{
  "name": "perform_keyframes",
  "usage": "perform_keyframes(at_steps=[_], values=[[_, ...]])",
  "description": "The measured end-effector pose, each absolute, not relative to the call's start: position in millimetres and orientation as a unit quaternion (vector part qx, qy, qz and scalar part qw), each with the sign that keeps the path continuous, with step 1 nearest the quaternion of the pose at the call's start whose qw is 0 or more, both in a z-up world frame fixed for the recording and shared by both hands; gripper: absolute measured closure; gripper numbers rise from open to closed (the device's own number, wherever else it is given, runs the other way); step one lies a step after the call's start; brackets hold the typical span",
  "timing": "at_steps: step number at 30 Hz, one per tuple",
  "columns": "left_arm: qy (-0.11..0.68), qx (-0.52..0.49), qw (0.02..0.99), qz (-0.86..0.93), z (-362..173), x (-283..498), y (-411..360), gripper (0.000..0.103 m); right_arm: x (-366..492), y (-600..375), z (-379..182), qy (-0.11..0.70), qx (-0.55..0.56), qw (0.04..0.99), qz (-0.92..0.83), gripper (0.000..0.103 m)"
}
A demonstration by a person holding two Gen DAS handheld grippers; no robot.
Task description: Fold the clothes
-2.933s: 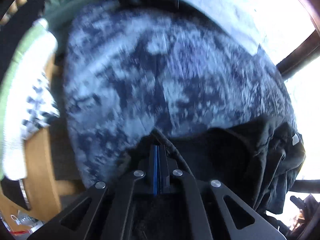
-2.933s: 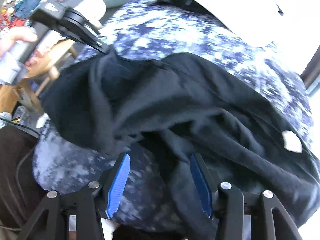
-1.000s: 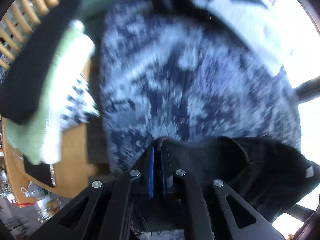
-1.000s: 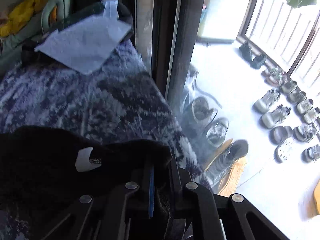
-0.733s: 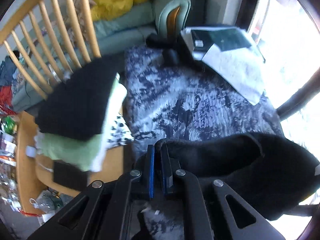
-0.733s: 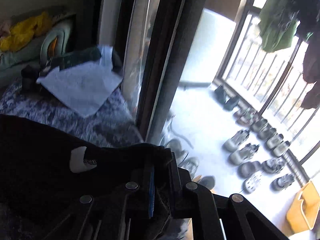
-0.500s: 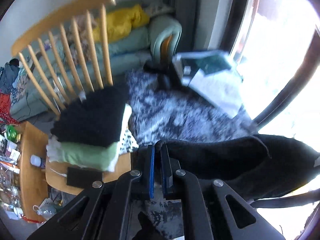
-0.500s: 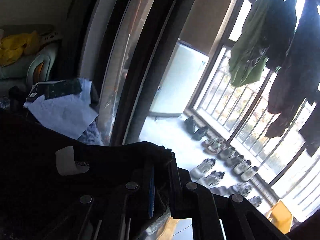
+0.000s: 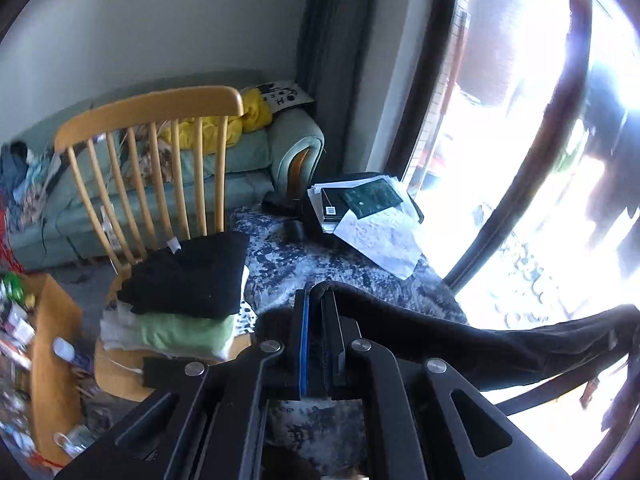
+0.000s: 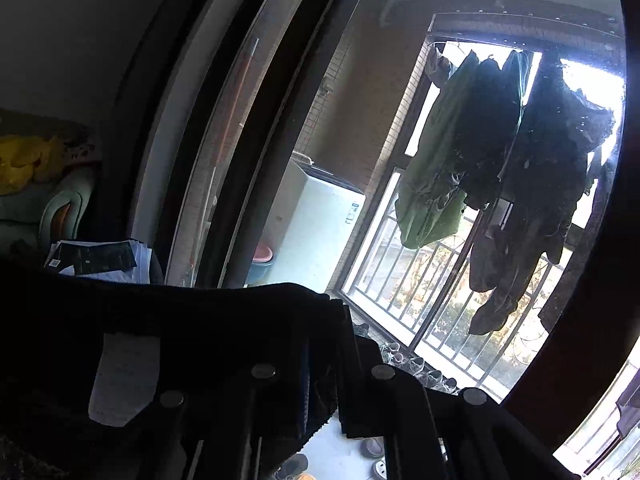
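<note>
Two claws: left gripper (image 9: 316,300) and right gripper (image 10: 324,336), each clenched on black garment (image 9: 460,340).
Axis: stretched sideways between them.

Bed with blue-and-white mottled cover (image 9: 352,268): at its far end, a white paper sheet (image 9: 384,236) under a stack of dark booklets (image 9: 360,200); a small black object (image 9: 296,230) just beside them. Wooden spindle-back chair (image 9: 160,152), beside the bed: its seat bears a stack of folded clothes (image 9: 180,304), black piece on top, green and white beneath.
</note>
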State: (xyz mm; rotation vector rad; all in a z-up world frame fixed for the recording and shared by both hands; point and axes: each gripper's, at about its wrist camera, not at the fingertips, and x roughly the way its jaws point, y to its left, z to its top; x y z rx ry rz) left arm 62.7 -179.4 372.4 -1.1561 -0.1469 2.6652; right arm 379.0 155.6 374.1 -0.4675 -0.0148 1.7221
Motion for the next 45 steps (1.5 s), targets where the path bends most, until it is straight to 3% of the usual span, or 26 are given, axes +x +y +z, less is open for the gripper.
perform_keyframes(at_steps=[6,16,24,33,45], values=[[-0.051,-0.436,0.100,0.893,338.0,16.2,-166.3,0.098,351.9,204.4,333.5,0.026,-0.244,0.611,0.753,0.095],[-0.040,-0.508,0.023,0.860,202.2,-147.4,-117.3,0.098,221.5,372.6,191.7,0.086,-0.358,0.571,0.734,0.095],[-0.026,-0.512,0.020,0.859,135.1,-228.5,-69.3,0.098,133.7,464.8,132.9,0.089,-0.386,0.564,0.725,0.095],[0.008,-0.547,0.016,0.837,80.6,-246.6,-46.6,0.098,97.9,462.8,74.9,0.082,-0.433,0.530,0.724,0.095],[0.069,-0.562,0.030,0.823,86.8,-201.8,-40.2,0.098,131.9,413.4,61.6,0.068,-0.457,0.512,0.724,0.095]])
